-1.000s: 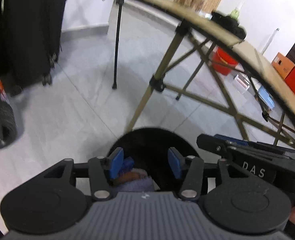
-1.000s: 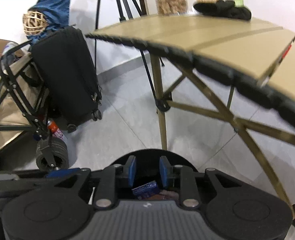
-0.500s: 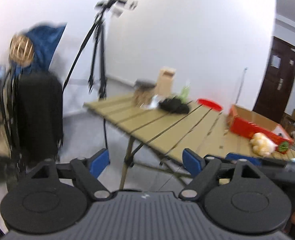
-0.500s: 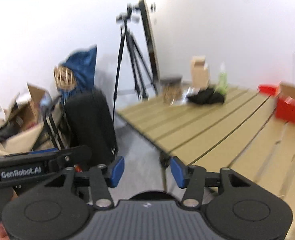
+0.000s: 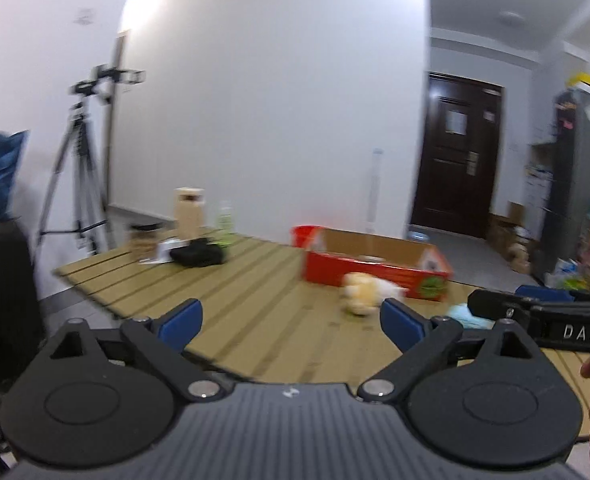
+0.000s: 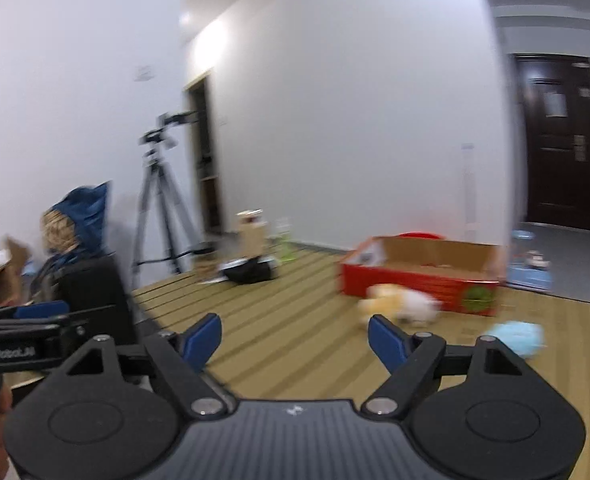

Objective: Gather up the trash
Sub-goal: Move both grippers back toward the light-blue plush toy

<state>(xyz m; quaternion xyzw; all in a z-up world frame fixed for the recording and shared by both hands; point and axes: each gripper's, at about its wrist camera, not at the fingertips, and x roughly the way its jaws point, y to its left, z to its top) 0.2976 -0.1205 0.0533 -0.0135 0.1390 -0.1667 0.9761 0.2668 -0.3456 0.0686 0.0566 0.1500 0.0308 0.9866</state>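
Both grippers are raised above the near edge of a tan slatted table (image 5: 255, 308). My left gripper (image 5: 291, 320) is open and empty. My right gripper (image 6: 295, 338) is open and empty. A yellow-and-white crumpled wrapper (image 5: 365, 292) lies on the table ahead, also in the right wrist view (image 6: 399, 300). A light blue crumpled piece (image 6: 515, 336) lies to its right, partly hidden behind the right gripper's arm in the left wrist view (image 5: 463, 314). The views are blurred.
A red cardboard box (image 5: 375, 260) stands behind the wrapper. A black pouch (image 5: 197, 256), a jar and a wooden box (image 5: 189, 216) stand at the far left of the table. A tripod (image 5: 79, 184) and black suitcase (image 6: 91, 300) are left of the table.
Both grippers rose from over the black bin on the floor to table height and opened wider. The bin has gone out of view and the table top came into view.
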